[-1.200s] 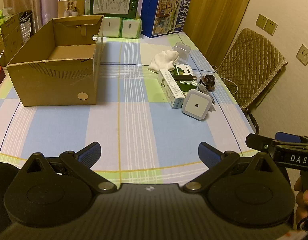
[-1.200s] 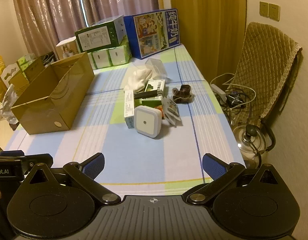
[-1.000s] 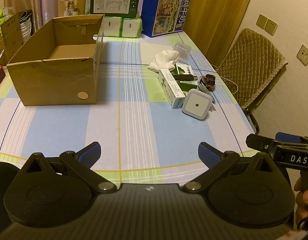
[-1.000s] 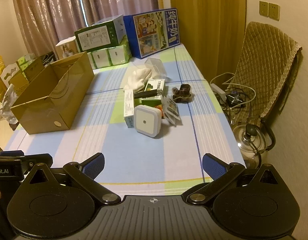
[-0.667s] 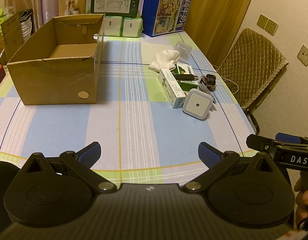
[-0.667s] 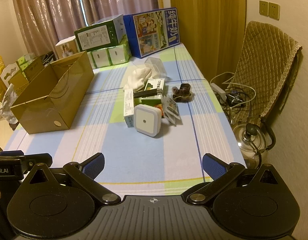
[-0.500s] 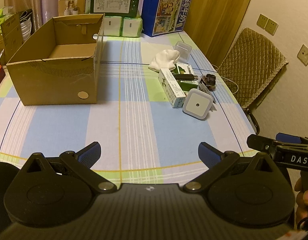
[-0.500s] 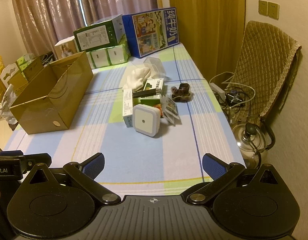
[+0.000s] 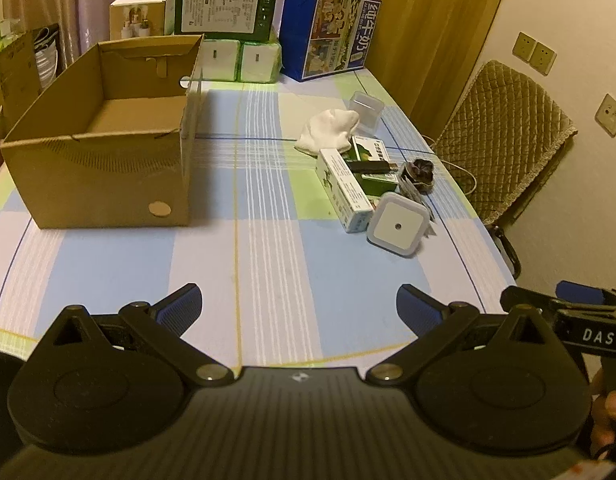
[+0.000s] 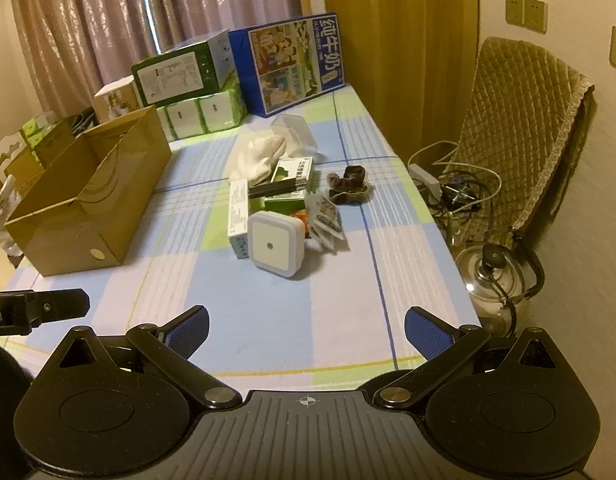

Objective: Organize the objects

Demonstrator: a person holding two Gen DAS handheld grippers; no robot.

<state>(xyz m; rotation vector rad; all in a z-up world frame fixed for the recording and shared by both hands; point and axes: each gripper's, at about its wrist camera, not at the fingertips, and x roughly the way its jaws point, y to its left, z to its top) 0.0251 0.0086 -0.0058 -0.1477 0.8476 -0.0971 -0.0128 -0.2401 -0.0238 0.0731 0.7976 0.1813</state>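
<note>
Both grippers hover over the near edge of the table (image 9: 108,264), released and holding nothing: the left gripper (image 9: 298,310) and the right gripper (image 10: 306,330) each show 2 fingers spread wide. The cardboard box (image 9: 104,160) stands open. Right of the box lies a clutter pile, the white square night light (image 10: 274,246) nearest.
</note>
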